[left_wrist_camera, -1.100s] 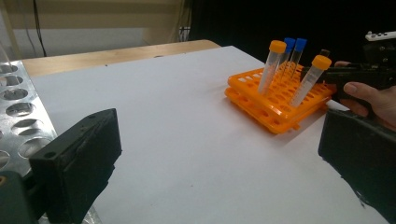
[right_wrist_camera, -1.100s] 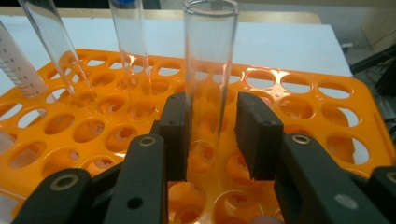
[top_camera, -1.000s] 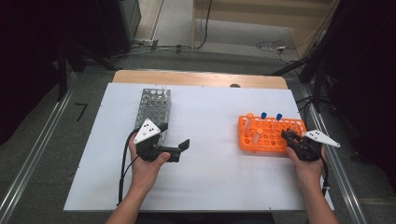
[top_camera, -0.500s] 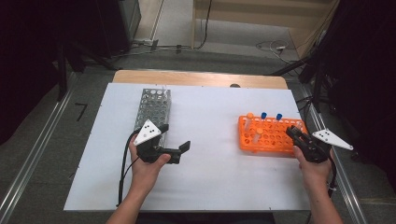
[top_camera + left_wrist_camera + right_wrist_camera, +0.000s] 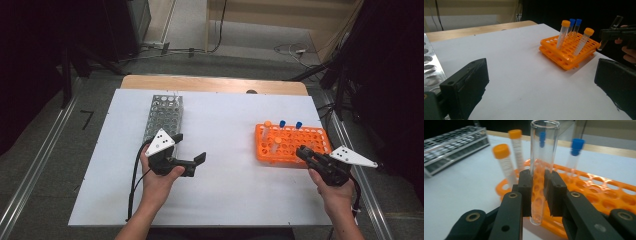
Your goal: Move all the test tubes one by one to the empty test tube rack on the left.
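Note:
My right gripper [image 5: 303, 152] is shut on a clear, uncapped glass tube [image 5: 540, 167], held upright just above the near right edge of the orange rack [image 5: 292, 145]. The same tube [image 5: 608, 33] appears in the left gripper view, clear of the rack [image 5: 567, 53]. Two orange-capped tubes [image 5: 505, 165] and two blue-capped tubes [image 5: 575, 153] stand in the orange rack [image 5: 604, 192]. My left gripper [image 5: 189, 149] rests open near the middle of the table, its jaws wide apart with nothing between them [image 5: 541, 82].
A long metal rack [image 5: 164, 112] lies on the white tabletop [image 5: 225, 120] just left of my left hand, also visible as the metal rack [image 5: 451, 143] in the right gripper view. A wooden strip [image 5: 210, 84] runs along the table's far edge.
My right gripper has shifted slightly to the right and upward with the glass tube in it. The left gripper has stayed where it was.

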`<state>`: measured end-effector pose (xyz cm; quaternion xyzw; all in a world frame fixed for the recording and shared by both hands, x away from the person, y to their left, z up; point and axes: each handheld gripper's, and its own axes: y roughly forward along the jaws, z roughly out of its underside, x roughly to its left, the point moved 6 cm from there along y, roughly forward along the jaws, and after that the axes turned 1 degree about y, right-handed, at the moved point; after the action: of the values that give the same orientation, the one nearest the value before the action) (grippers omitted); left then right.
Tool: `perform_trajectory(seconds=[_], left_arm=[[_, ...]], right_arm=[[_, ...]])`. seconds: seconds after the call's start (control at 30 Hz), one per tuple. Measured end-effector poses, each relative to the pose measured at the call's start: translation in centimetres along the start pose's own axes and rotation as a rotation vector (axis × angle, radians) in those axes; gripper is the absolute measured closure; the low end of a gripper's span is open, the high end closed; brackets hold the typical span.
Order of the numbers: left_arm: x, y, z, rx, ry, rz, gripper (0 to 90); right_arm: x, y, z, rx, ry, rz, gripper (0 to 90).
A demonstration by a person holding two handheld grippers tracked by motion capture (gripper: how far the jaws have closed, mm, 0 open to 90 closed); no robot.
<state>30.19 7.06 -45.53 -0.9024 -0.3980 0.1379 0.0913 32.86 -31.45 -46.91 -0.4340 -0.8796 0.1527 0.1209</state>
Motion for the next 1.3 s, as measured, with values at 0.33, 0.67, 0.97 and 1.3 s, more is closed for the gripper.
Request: perform_trajectory(seconds=[0.33, 0.67, 0.97, 1.3], left_arm=[[-0.8, 0.2, -0.2, 0.0, 0.008, 0.023, 0.0], [-1.7, 0.3, -0.4, 0.001, 0.019, 0.048, 0.0], [-2.9, 0.6, -0.7, 0.001, 0.031, 0.092, 2.5], [-4.2, 1.4, -0.6, 0.021, 0.035, 0.093, 27.6]], right_arm=[[3.1, 0.8, -0.4, 0.006, -0.026, -0.118, 73.8], [6.2, 2.0, -0.6, 0.028, -0.06, -0.197, 73.8], [9.0, 3.4, -0.5, 0.054, -0.089, -0.258, 73.9], [11.6, 4.8, -0.2, 0.081, -0.119, -0.313, 73.8]])
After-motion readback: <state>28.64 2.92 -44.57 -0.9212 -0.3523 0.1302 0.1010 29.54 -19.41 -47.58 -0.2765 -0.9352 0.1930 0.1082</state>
